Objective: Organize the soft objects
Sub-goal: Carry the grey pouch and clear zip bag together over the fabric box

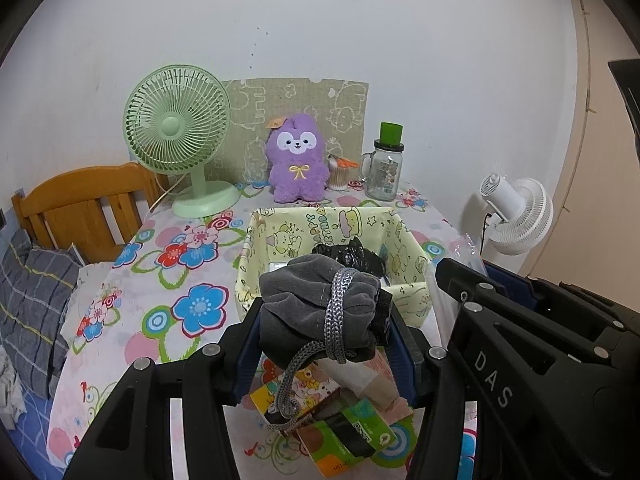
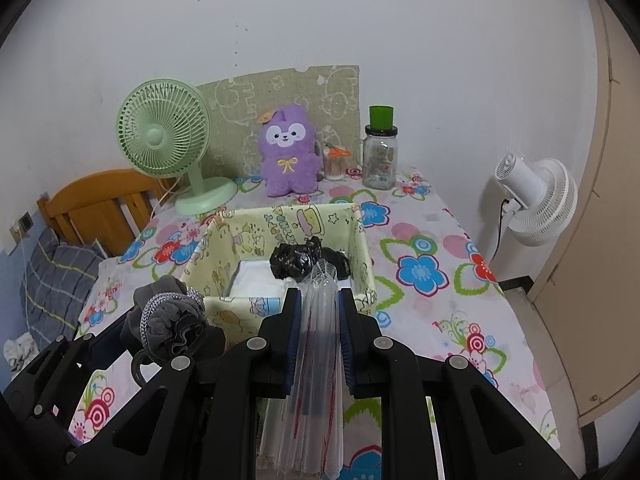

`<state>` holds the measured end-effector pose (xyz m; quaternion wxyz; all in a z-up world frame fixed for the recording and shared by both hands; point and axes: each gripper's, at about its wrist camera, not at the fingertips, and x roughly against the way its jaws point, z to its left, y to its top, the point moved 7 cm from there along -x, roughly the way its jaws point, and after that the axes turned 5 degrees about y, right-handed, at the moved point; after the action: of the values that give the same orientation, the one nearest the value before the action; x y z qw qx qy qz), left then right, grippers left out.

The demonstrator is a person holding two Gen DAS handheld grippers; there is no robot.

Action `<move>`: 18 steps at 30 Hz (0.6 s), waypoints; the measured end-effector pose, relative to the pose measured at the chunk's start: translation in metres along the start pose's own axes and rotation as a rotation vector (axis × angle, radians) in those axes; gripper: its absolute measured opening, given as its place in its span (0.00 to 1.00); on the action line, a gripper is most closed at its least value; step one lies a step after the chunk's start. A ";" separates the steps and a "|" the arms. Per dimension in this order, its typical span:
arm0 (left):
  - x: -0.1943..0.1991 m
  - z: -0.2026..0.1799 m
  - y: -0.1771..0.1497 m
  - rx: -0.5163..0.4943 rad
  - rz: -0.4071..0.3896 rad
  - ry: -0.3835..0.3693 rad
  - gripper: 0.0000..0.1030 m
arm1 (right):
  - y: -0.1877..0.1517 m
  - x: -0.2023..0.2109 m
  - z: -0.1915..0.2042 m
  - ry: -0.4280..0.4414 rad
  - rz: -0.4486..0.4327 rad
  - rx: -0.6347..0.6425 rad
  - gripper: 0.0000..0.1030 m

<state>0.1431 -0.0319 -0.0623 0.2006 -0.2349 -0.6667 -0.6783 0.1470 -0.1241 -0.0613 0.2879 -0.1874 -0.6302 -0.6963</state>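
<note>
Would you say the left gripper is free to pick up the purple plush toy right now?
Probably not: the left gripper is shut on the grey drawstring pouch, and the yellow fabric box stands before the purple plush toy.

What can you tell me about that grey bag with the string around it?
The grey pouch looks soft and velvety, like a small drawstring bag. Its top is bunched into ruffles, and a braided grey cord is wrapped around the neck, with the loose end dangling below. The left gripper is shut on it, with blue pads pressing both sides, holding it in the air above the flowery tablecloth, just in front of the yellow cartoon box. What is inside the pouch cannot be seen.
</note>
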 end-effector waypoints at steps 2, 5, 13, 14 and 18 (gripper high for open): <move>-0.002 0.000 0.002 0.000 -0.001 0.002 0.55 | 0.003 -0.003 0.000 0.002 -0.001 0.001 0.21; -0.006 0.001 0.006 -0.002 -0.004 0.006 0.55 | 0.008 -0.008 0.000 0.004 -0.005 0.003 0.21; -0.020 0.004 0.019 -0.002 -0.011 0.017 0.55 | 0.023 -0.022 0.001 0.007 -0.012 0.011 0.21; -0.022 0.005 0.020 -0.001 -0.012 0.018 0.55 | 0.024 -0.024 0.001 0.008 -0.013 0.012 0.21; -0.029 0.008 0.026 0.001 -0.015 0.024 0.55 | 0.031 -0.032 0.003 0.009 -0.017 0.017 0.21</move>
<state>0.1822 -0.0262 -0.0577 0.2037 -0.2219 -0.6663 -0.6822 0.1909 -0.1170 -0.0565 0.2864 -0.1765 -0.6365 -0.6940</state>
